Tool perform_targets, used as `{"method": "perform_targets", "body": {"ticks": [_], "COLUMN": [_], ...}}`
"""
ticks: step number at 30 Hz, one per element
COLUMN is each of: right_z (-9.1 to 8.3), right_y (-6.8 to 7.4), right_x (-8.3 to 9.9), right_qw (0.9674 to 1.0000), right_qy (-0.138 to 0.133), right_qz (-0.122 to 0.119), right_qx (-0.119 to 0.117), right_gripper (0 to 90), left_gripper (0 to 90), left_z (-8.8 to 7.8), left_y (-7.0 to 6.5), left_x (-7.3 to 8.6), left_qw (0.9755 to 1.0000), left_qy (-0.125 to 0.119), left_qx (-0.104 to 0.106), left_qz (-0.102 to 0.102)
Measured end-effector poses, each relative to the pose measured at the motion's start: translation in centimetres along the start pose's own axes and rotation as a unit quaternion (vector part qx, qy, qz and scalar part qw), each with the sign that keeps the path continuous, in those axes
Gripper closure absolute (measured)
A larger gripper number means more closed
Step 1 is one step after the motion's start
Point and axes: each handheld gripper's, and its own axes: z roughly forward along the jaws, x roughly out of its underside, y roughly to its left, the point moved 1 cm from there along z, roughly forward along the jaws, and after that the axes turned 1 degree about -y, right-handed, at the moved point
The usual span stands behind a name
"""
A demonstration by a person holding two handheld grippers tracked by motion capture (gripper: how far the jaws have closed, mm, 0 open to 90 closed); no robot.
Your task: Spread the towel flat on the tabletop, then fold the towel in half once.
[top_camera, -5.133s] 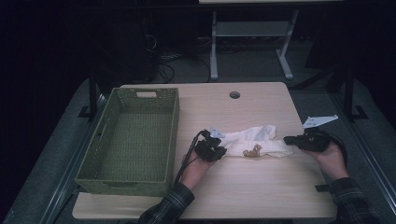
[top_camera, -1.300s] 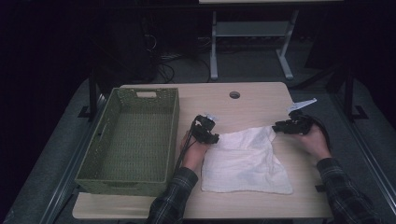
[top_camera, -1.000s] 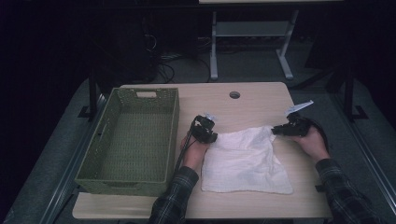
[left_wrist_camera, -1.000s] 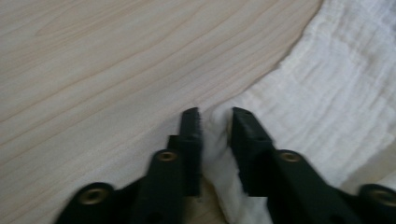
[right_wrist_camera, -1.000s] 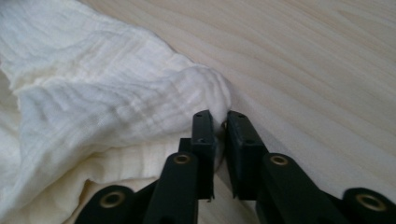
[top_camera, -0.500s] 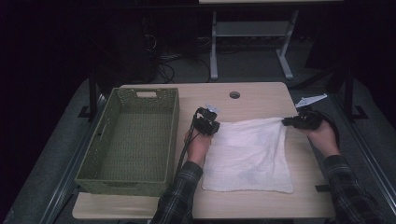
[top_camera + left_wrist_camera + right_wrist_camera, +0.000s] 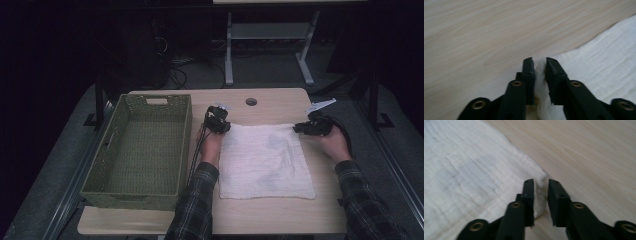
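Two tongs, left (image 7: 218, 121) and right (image 7: 311, 127), we have just been opening; a cloth (image 7: 265, 160) corner sits loose inside each, flat on the desk (image 7: 280, 100).

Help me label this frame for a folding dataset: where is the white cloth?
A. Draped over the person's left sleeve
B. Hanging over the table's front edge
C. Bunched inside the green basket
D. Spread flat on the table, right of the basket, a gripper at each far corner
D: in the high view the cloth lies flat on the table beside the basket, with the left gripper and right gripper at its two far corners.
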Motion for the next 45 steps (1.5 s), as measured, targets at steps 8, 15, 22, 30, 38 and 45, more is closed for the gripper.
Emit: {"method": "perform_targets", "body": {"ticks": [8, 15, 22, 30, 38, 45], "right_z": [-0.5, 1.1, 2.1, 2.2, 0.9, -0.9], "right_y": [-1.4, -1.0, -0.9, -0.4, -0.2, 0.4], "right_x": [0.2, 0.0, 0.2, 0.1, -0.1, -0.2], "right_qw": [0.9988, 0.9991, 0.9996, 0.9998, 0.9996, 0.9993], "right_qy": [-0.033, -0.027, -0.007, -0.003, -0.021, -0.036], "right_qz": [0.037, 0.029, 0.027, 0.015, 0.016, 0.006], "right_qx": [0.006, -0.010, -0.009, -0.011, -0.012, -0.010], "right_gripper": [65.5, 64.0, 71.0, 85.0, 85.4, 85.5], "left_gripper": [59.4, 55.4, 61.8, 83.7, 84.6, 84.7], "left_z": [-0.4, 0.4, 0.8, 0.6, -1.0, -3.0], "left_y": [0.8, 0.9, 1.0, 0.7, 0.5, 0.0], "left_x": [0.4, 0.9, 1.2, 1.0, 0.5, 0.6], "left_qw": [0.9999, 0.9999, 0.9999, 0.9999, 0.9999, 0.9997], "left_qy": [-0.006, 0.002, 0.009, 0.009, -0.010, -0.023], "left_qx": [-0.009, -0.003, 0.001, 0.008, 0.007, 0.000], "left_qz": [-0.010, -0.012, -0.012, -0.012, -0.012, -0.004]}}
